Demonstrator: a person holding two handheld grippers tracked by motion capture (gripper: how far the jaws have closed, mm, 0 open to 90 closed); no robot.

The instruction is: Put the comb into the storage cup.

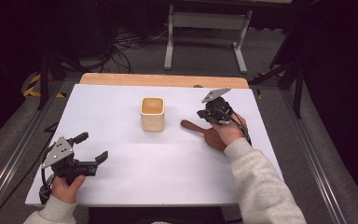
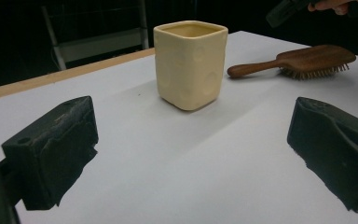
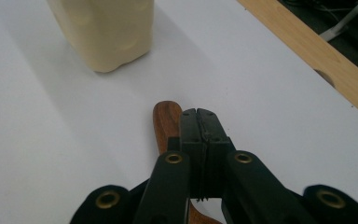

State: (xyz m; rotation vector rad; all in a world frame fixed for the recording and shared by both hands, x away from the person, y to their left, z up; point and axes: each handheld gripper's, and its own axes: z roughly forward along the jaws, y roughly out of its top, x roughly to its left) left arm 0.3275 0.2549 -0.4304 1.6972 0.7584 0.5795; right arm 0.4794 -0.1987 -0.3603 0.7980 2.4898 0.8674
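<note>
A cream, square-sided cup stands upright in the middle of the white table. To its right lies a dark wooden hairbrush, handle pointing toward the cup. My right gripper hovers over the handle. Its jaws are pressed together with nothing between them, and the handle runs beneath them. My left gripper rests near the table's front left with its jaws wide apart, facing the cup from a distance.
A bare wooden strip runs along the table's far edge. Behind it, a white metal stand and cables sit on the grey floor. Metal rails flank the table on both sides.
</note>
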